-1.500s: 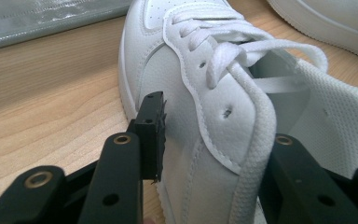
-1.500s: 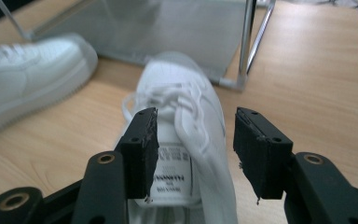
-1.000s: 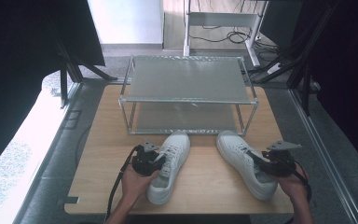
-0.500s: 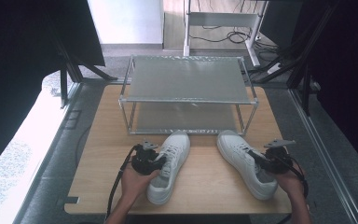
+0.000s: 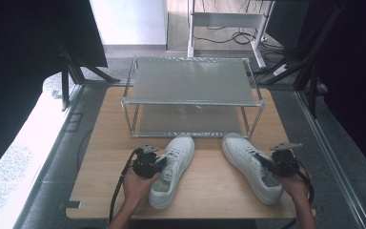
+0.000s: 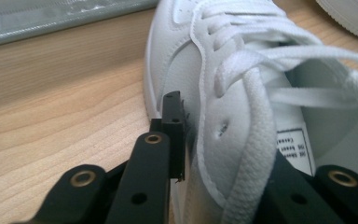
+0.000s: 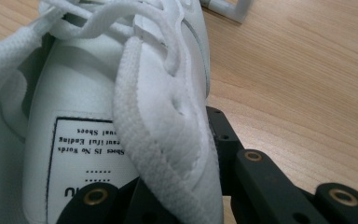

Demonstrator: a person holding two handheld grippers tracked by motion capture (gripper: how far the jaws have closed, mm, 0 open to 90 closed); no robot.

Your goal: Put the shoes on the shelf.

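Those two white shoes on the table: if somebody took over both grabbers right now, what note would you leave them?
Left gripper: jaws have just been closing, now pinching the side wall of the left white lace-up sneaker, one jaw outside, one inside the opening.
Right gripper: jaws have just been closing, now clamped on the collar of the right white lace-up sneaker.
Both sneakers rest on the light wooden table, toes toward the two-tier metal-frame shoe rack, whose shelves look bare.
Done: both shoes gripped.
Left, probably: lift each and set it on the rack.
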